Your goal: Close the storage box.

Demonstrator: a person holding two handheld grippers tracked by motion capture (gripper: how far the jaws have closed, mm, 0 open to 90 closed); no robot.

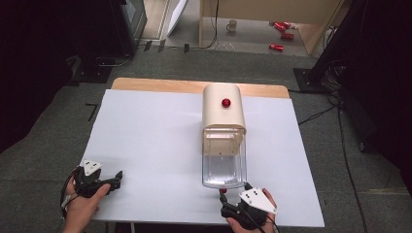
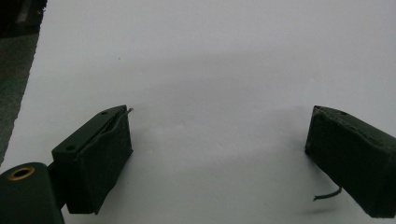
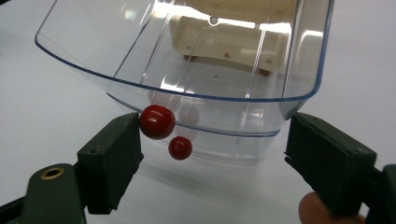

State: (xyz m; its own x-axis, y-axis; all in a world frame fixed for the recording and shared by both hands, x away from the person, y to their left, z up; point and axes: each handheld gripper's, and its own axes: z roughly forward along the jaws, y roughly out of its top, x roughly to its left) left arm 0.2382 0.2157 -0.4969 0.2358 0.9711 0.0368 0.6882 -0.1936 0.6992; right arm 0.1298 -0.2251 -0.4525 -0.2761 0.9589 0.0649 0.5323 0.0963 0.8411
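A cream box (image 1: 223, 109) with a red knob (image 1: 226, 102) on top stands right of the table's middle. Its clear plastic drawer (image 1: 224, 167) is pulled out toward me. My right gripper (image 1: 235, 192) sits at the drawer's front and is open, its jaws either side of the clear front wall (image 3: 196, 109). A red ball handle (image 3: 157, 121) on that wall lies against the left jaw's tip, with a smaller red ball or reflection (image 3: 180, 147) below it. My left gripper (image 1: 116, 179) rests on the white sheet at the near left, open (image 2: 219, 116) with nothing between its jaws.
The white sheet (image 1: 155, 145) covers a wooden table whose far edge (image 1: 160, 85) shows. On the floor beyond lie red cans (image 1: 281, 30), a mug (image 1: 231, 25) and cables. Dark stands flank the table on both sides.
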